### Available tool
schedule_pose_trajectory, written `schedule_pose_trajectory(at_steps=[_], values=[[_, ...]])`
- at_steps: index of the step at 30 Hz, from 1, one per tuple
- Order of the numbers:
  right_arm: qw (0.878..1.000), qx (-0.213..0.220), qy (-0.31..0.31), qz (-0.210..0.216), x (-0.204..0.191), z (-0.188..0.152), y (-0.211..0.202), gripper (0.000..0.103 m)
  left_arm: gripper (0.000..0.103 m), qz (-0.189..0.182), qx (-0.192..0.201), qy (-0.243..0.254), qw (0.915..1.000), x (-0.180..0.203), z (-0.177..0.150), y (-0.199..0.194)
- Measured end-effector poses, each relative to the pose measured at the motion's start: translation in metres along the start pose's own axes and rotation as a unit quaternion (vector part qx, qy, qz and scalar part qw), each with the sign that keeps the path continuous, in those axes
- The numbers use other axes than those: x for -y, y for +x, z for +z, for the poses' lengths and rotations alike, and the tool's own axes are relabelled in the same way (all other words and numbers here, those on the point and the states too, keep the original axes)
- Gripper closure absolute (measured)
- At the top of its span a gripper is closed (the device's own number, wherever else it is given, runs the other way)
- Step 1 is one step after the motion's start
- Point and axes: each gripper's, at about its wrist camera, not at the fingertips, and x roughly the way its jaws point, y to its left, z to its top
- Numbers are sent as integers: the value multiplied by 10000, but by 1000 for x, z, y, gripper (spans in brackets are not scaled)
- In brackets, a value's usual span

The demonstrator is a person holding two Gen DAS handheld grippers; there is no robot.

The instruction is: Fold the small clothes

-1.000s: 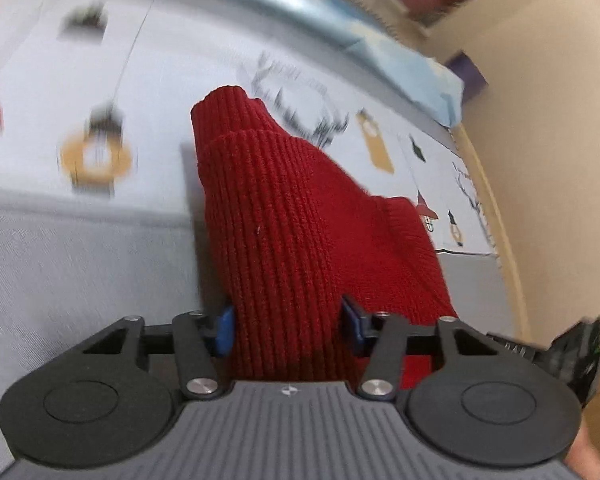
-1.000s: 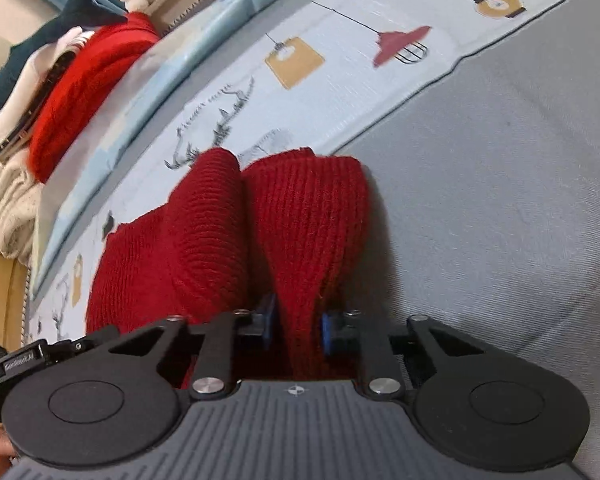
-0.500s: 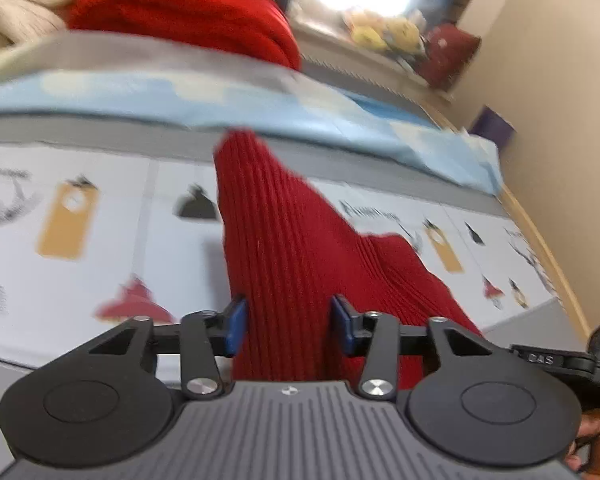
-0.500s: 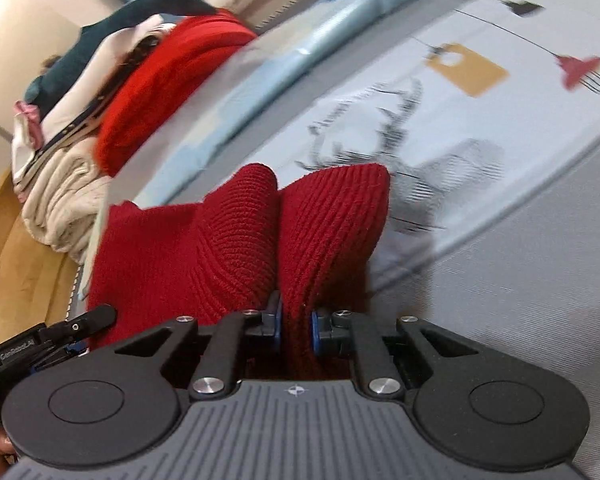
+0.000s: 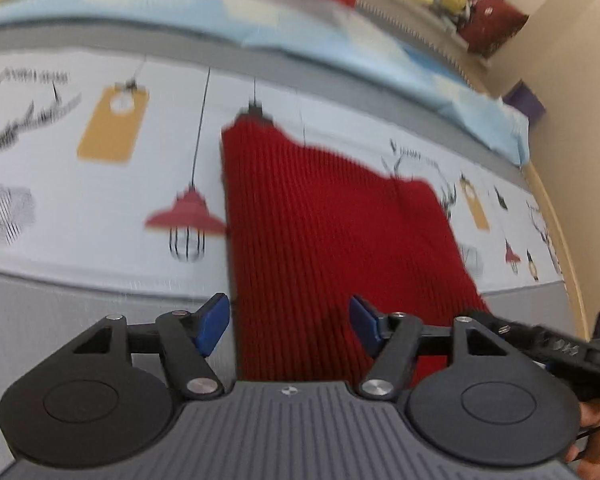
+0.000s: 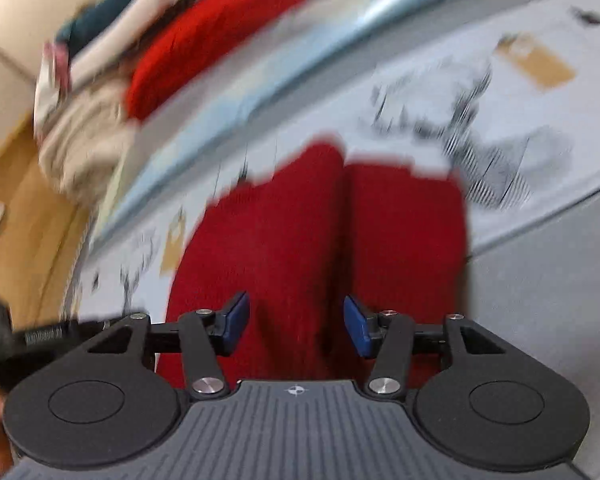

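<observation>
The red knit (image 5: 332, 240) lies flat on the bed (image 5: 40, 320), across the line where the printed sheet (image 5: 100, 200) meets the plain grey strip along the near edge. In the right wrist view it shows as 2 lobes side by side with a dark crease between them (image 6: 320, 240), which reads as a fold already laid over, though blur hides just how the layers sit. The left gripper (image 5: 290, 322) has its jaws opening, wide now, with the knit's near left edge lying between the blue pads but not pinched. The right gripper (image 6: 296, 326) is also opening, its pads clear of the cloth that runs between them. My judgement is that one fold has just been set down and released; whether another fold or a smoothing pass is needed I cannot tell from this. More clothes, red and cream among them, sit heaped at the far edge of the bed (image 6: 148, 80), apparently waiting their turn or already done; that too is unclear. No basket, box or other container shows in either view.
</observation>
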Motion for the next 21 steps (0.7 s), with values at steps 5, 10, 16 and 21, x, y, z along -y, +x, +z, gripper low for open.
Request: schedule_pose_trajectory(at_steps=[5,10,16,21], values=[[9977,501,187,423,1,6,-27,80,32,-241,-169,-298,9991,-1,-7,6],[9986,384,220,-274,20,5,-38,79,26,-479,-304,-268,9980,11,-14,16],[9969,-74,477,-627,37,4,-29,58,18,-375,-527,-737,9952,1,-23,36],[9959,-210,665,-578,39,2,-36,57,22,-688,-616,-1120,9894,-5,-25,38]])
